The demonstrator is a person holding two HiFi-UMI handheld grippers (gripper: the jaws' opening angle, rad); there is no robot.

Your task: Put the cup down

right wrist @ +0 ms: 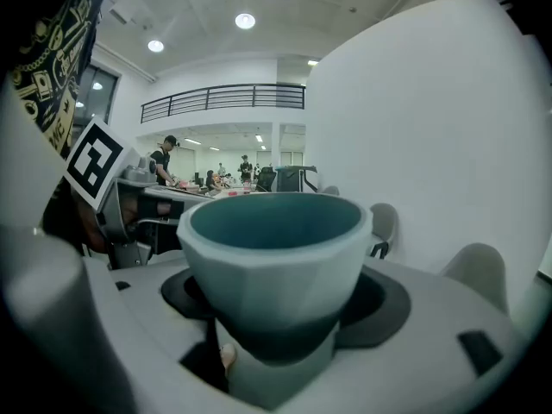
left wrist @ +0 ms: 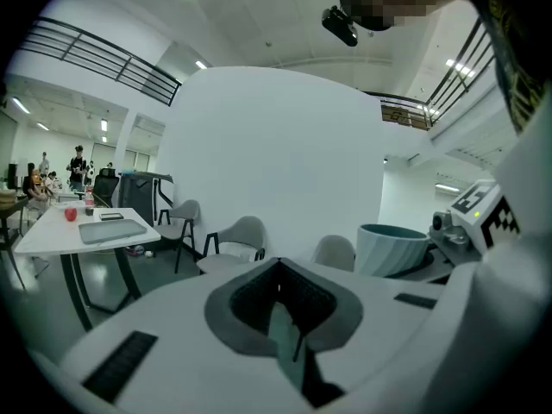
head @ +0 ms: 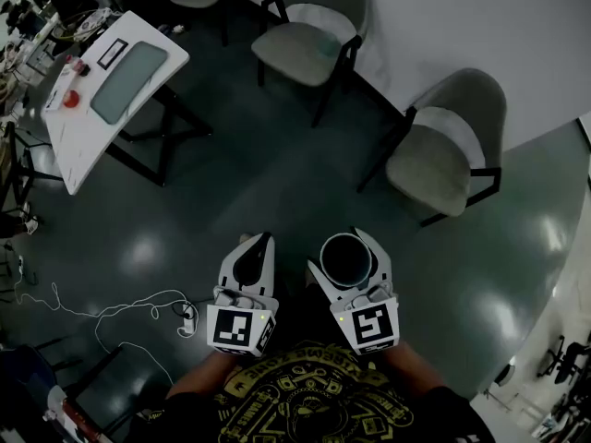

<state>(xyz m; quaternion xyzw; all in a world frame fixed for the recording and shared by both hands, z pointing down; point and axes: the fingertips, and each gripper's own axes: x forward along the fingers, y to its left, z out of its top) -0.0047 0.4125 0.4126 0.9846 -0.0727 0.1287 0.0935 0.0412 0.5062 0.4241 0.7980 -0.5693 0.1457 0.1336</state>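
The white rectangular table [head: 88, 137] stands far left, well apart from both grippers. Nearer the table, the left gripper [head: 258, 244] has its jaws closed together on nothing. Farther from the table, the right gripper [head: 348, 244] is spread wide and clamped round the pale blue-grey faceted ceramic cup [right wrist: 276, 257], upright in mid-air, so I judge the set-down not yet begun: carrying, lowering and release all remain.
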